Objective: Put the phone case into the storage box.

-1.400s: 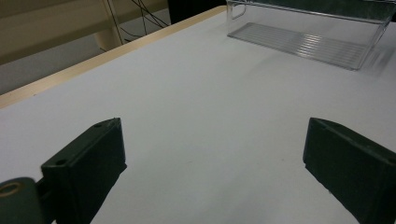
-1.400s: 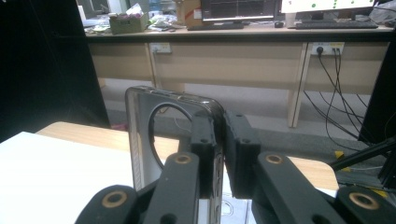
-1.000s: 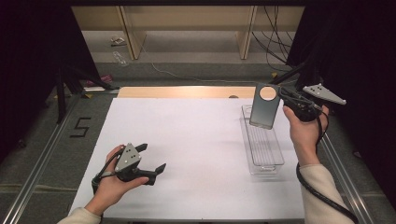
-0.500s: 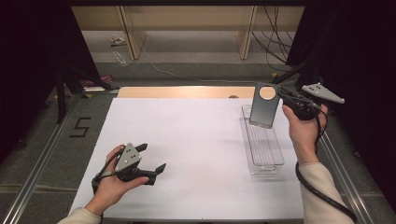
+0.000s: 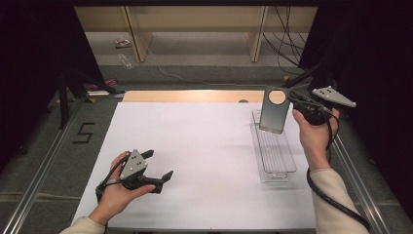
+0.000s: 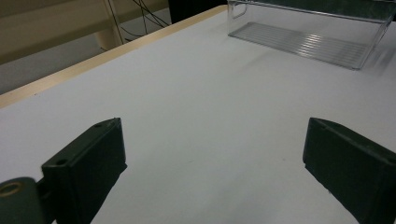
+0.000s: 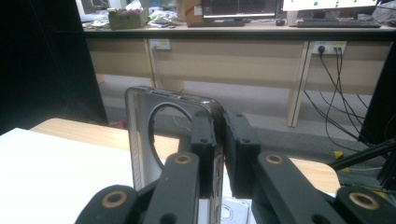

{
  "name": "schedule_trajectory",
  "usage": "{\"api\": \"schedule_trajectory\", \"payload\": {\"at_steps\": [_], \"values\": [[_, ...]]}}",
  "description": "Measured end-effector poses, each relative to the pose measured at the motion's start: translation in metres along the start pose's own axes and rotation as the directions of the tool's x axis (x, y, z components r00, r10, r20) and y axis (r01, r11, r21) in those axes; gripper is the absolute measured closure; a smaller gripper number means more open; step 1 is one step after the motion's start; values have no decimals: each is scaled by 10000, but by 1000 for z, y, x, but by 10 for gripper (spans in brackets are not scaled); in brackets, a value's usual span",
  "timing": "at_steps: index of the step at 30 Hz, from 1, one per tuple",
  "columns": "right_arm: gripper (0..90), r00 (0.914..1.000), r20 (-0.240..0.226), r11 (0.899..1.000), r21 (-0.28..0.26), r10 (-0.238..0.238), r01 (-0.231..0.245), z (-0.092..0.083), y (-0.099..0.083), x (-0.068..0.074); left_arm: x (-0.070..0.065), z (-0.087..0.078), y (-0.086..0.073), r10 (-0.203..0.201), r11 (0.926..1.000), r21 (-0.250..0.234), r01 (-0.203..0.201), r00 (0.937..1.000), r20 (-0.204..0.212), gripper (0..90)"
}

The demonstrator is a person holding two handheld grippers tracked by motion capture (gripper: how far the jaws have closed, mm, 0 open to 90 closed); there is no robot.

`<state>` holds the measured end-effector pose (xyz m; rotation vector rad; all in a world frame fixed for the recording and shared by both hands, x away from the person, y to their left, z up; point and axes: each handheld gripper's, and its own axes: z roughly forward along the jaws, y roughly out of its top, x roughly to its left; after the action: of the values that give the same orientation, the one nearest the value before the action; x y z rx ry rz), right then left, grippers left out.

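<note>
High view: right gripper (image 5: 292,105), jaws clamped on one edge of a translucent grey phone case (image 5: 273,110) with a round camera cutout, holds it upright above the far end of a clear ribbed plastic tray (image 5: 275,156). Left gripper (image 5: 158,165), jaws wide apart and empty, rests near-left on the white table (image 5: 204,146).

The lower part of the phone case (image 7: 175,140) is disappearing behind the right claw (image 7: 219,140), whose two black arms are running off the bottom edge of the right gripper view. The clear tray (image 6: 317,32) is being cut off along the top edge of the left gripper view. Small items on the floor (image 5: 124,51) beyond the desk (image 5: 195,146) are looking too small to identify.
</note>
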<state>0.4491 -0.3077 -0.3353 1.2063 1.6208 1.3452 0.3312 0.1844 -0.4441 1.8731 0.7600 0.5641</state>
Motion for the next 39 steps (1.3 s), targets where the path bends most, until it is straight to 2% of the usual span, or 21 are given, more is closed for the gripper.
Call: {"api": "schedule_trajectory", "payload": {"at_steps": [17, 39], "values": [[833, 10000, 22, 9999, -100, -53, 53, 6, -1, -1, 0, 0, 0, -11, 10000, 1, 11, 10000, -3, 55], [832, 9996, 177, 9997, 54, -222, 221, 16, -3, 0, 0, 1, -1, -6, 10000, 6, 6, 10000, -23, 55]]}}
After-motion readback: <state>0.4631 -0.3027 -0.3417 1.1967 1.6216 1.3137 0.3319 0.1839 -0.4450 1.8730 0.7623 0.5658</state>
